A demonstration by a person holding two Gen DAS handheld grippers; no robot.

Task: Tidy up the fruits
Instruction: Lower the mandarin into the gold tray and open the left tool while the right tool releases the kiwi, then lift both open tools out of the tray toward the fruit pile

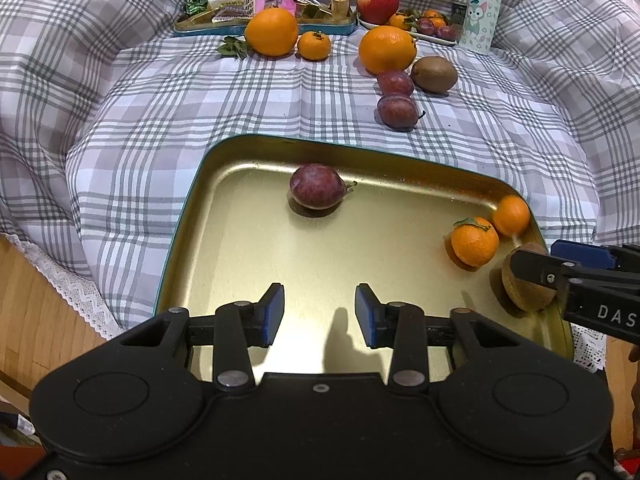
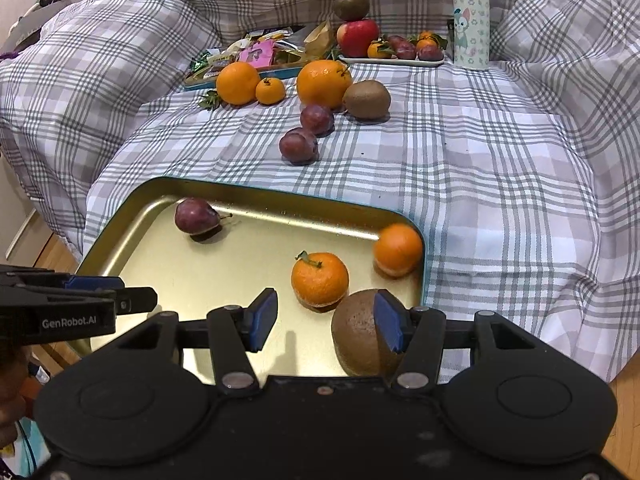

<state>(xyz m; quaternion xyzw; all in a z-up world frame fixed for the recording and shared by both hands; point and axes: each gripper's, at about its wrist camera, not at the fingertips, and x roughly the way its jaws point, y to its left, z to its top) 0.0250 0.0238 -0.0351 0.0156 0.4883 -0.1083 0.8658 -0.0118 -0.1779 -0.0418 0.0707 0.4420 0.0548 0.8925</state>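
Note:
A gold tray (image 1: 192, 216) lies on the plaid cloth and holds a plum (image 1: 318, 186), two mandarins (image 1: 475, 241) (image 1: 511, 214) and a kiwi (image 2: 354, 332). My left gripper (image 1: 320, 314) hovers open over the tray's near part with nothing between its blue pads. My right gripper (image 2: 326, 324) is open at the tray's near right corner. The kiwi rests on the tray against the inner side of the right finger, well apart from the left pad. In the left wrist view the right gripper (image 1: 536, 254) reaches in from the right over the kiwi (image 1: 528, 296).
Loose on the cloth beyond the tray lie two large oranges (image 1: 272, 32) (image 1: 387, 50), a mandarin (image 1: 314, 45), a kiwi (image 1: 435, 74) and two plums (image 1: 396, 98). Farther back stand a snack tray (image 1: 264, 24), a fruit plate (image 1: 430, 38) with an apple (image 1: 377, 5), and a bottle (image 1: 480, 10).

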